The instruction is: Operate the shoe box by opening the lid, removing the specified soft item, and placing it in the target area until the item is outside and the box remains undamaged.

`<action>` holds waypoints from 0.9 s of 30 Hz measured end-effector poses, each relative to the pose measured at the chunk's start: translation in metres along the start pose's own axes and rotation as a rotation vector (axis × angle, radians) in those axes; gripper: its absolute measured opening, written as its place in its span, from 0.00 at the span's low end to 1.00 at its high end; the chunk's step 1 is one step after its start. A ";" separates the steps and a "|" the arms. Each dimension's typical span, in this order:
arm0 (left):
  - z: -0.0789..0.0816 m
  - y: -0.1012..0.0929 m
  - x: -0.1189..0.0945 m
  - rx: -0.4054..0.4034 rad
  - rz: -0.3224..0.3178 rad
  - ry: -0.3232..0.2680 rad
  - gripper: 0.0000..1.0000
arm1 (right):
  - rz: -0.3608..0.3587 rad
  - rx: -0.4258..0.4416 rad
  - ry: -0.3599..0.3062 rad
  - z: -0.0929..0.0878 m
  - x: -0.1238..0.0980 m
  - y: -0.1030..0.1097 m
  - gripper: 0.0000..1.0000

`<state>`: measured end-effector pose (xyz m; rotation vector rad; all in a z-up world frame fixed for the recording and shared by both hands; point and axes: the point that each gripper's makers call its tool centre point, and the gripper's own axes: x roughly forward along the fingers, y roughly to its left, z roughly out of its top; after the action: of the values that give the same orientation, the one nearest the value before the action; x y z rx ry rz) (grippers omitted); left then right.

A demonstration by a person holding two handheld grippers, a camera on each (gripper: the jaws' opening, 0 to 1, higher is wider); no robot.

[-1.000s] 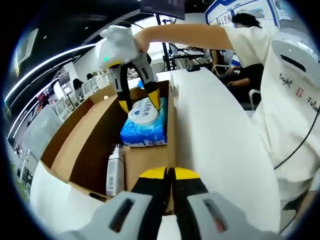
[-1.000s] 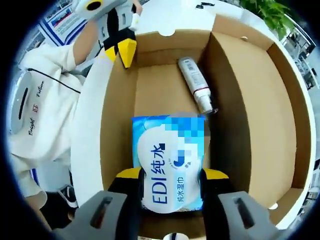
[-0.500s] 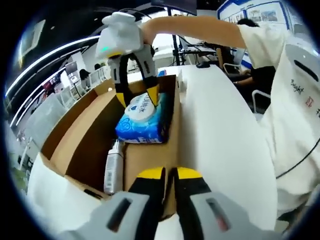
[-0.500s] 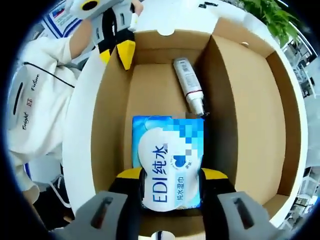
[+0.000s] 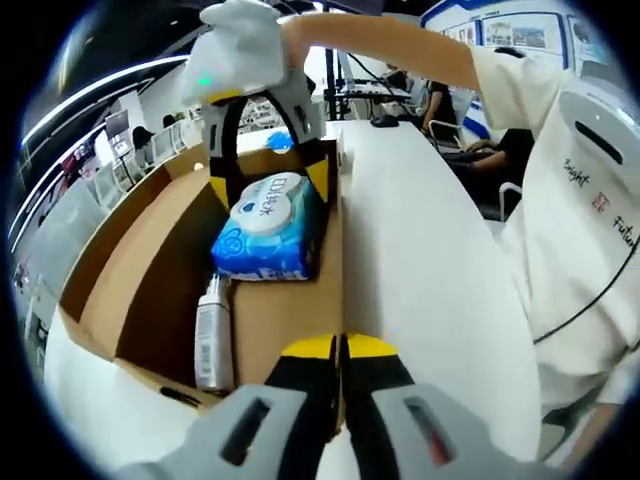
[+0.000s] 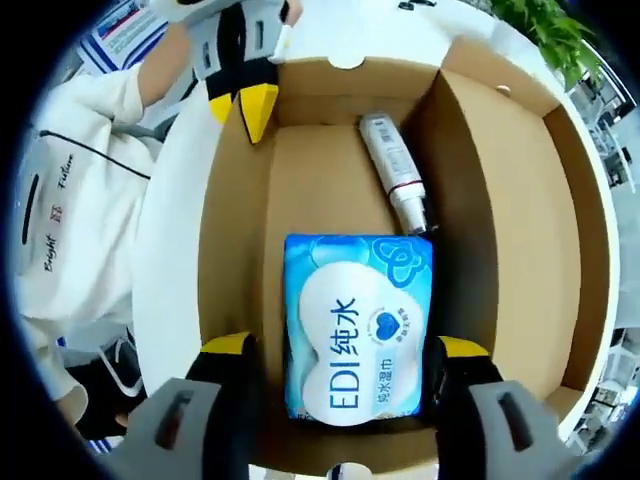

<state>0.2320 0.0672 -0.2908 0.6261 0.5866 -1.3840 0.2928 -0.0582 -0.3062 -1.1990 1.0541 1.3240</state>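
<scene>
The open cardboard shoe box sits on a white table, its lid folded flat to one side. A blue and white wet-wipes pack sits inside between the jaws of my right gripper. The jaws are open, with a strip of cardboard showing between one jaw and the pack. In the left gripper view the right gripper comes down over the wipes pack. My left gripper is shut on the box's side wall. The left gripper also shows at the box's far corner.
A white spray bottle lies on the box floor beyond the pack; the bottle lies along the inner wall. The white table stretches beside the box. The person in a white shirt stands close. A green plant is past the lid.
The right gripper's jaws have spread apart, off the sides of the wipes pack they were pressing. The left gripper stays shut on the box wall.
</scene>
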 end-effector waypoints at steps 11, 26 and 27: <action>0.000 0.001 0.000 -0.022 0.028 -0.002 0.01 | -0.009 0.024 0.024 -0.007 0.016 -0.013 0.60; -0.003 0.000 0.001 -0.016 0.030 0.038 0.02 | -0.013 0.010 0.079 -0.010 0.039 -0.020 0.74; -0.003 0.000 0.001 -0.015 0.030 0.038 0.02 | -0.005 0.050 0.077 -0.011 0.040 -0.018 0.74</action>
<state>0.2320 0.0691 -0.2935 0.6481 0.6153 -1.3407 0.3127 -0.0619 -0.3463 -1.2225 1.1326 1.2492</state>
